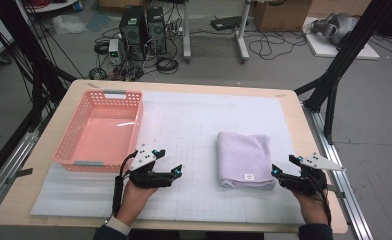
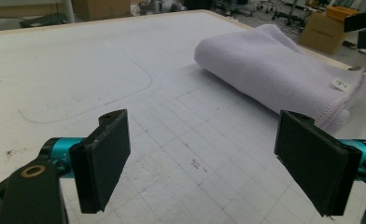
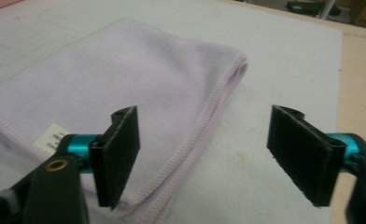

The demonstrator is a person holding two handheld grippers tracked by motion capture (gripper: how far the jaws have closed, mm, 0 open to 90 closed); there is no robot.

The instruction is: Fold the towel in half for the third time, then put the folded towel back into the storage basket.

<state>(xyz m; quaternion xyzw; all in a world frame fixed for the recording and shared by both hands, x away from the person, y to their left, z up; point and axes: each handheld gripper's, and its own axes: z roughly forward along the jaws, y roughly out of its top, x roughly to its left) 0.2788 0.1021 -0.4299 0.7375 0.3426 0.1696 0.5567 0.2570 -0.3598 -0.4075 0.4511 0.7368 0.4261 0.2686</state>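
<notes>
A folded lilac towel (image 1: 245, 159) with a small white label lies on the white gridded mat, right of centre. My right gripper (image 1: 282, 166) hovers just off the towel's near right corner, open, nothing between its pads. In the right gripper view the towel (image 3: 125, 93) spreads out ahead and to the left of the wide jaws. My left gripper (image 1: 170, 162) rests open over bare mat, left of the towel. Seen from the left gripper view, the towel (image 2: 274, 70) lies ahead to the right.
A pink plastic basket (image 1: 102, 130) stands empty at the left of the mat (image 1: 194, 125). The wooden table edge (image 1: 311, 140) runs close on the right. Beyond the table are computers, cables and boxes on the floor.
</notes>
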